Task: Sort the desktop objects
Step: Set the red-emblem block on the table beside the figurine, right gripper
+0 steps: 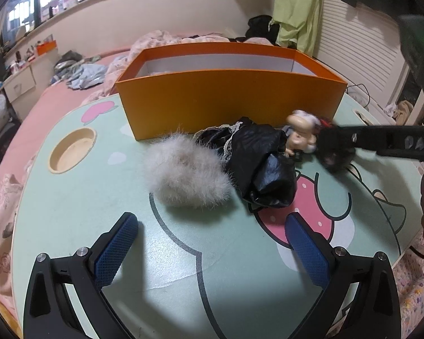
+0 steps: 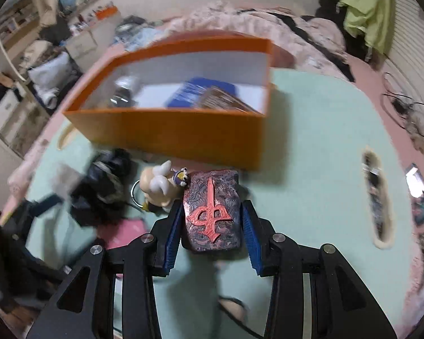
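Observation:
My right gripper (image 2: 212, 217) is shut on a dark block with a red symbol (image 2: 212, 212) and holds it above the table, near the orange box (image 2: 183, 138). It also shows in the left wrist view (image 1: 336, 152), blurred. My left gripper (image 1: 212, 226) is open and empty, low over the table. Ahead of it lie a white fluffy ball (image 1: 186, 172), a crumpled black bag (image 1: 263, 163) and a small cream figurine (image 1: 299, 132). The figurine (image 2: 158, 186) and black bag (image 2: 104, 186) also show in the right wrist view. The orange box (image 1: 229, 101) stands behind them.
The box holds a blue item (image 2: 200, 91), a brown item (image 2: 226, 103) and a grey item (image 2: 124, 90). The green cartoon table (image 1: 99, 197) has a round cup recess (image 1: 70, 149) at left and a slot (image 2: 377, 197) at right. A pink bed surrounds it.

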Demonstrator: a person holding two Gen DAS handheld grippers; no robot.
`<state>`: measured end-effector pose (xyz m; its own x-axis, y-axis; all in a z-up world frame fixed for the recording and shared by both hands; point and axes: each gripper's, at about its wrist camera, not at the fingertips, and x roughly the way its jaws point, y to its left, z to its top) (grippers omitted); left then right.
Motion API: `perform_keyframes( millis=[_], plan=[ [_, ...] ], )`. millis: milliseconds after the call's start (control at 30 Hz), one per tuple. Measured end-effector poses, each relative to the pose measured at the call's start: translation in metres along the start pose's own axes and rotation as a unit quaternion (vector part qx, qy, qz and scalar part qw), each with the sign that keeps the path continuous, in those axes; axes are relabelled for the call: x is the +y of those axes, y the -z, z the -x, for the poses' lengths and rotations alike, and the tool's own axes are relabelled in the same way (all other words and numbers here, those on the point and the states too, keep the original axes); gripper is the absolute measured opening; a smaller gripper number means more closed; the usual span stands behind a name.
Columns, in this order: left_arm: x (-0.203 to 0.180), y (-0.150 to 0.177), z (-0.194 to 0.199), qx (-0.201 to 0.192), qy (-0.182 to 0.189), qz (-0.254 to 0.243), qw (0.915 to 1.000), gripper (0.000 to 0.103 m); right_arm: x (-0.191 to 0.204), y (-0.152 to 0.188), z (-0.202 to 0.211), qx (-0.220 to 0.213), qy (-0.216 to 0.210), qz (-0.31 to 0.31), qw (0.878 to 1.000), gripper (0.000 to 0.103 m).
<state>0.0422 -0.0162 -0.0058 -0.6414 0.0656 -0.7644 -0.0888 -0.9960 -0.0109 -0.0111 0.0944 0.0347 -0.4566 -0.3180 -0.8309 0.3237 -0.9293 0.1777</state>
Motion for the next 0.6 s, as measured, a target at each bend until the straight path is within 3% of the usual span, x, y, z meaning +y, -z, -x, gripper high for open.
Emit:
perform_keyframes(
  millis=[67, 133, 233, 333, 500, 600],
  plan=[
    [0.002, 0.001, 0.000, -0.001, 0.000, 0.004, 1.0000, 0.103, 0.005, 0.003, 0.011, -0.025, -0.024, -0.005, 0.999, 0.048],
    [0.002, 0.003, 0.003, -0.005, 0.006, 0.012, 0.9999, 0.103, 0.004, 0.009, 0.022, -0.041, 0.000, -0.006, 0.999, 0.077],
    [0.007, 0.004, 0.005, -0.013, 0.022, 0.025, 0.9994, 0.103, 0.006, 0.025, 0.036, -0.067, 0.016, 0.014, 0.998, 0.078],
    [0.010, 0.004, 0.005, -0.015, 0.029, 0.031, 0.9990, 0.103, 0.008, 0.041, 0.038, -0.054, 0.012, 0.031, 0.998, 0.078],
    [0.017, 0.005, 0.009, -0.026, 0.050, 0.052, 0.9971, 0.103, 0.013, 0.054, 0.018, -0.042, 0.086, 0.059, 0.994, 0.084],
    [0.022, 0.001, 0.018, -0.035, 0.060, 0.078, 0.9945, 0.103, 0.009, 0.052, 0.015, -0.041, 0.083, 0.052, 0.994, 0.089]
  ],
)
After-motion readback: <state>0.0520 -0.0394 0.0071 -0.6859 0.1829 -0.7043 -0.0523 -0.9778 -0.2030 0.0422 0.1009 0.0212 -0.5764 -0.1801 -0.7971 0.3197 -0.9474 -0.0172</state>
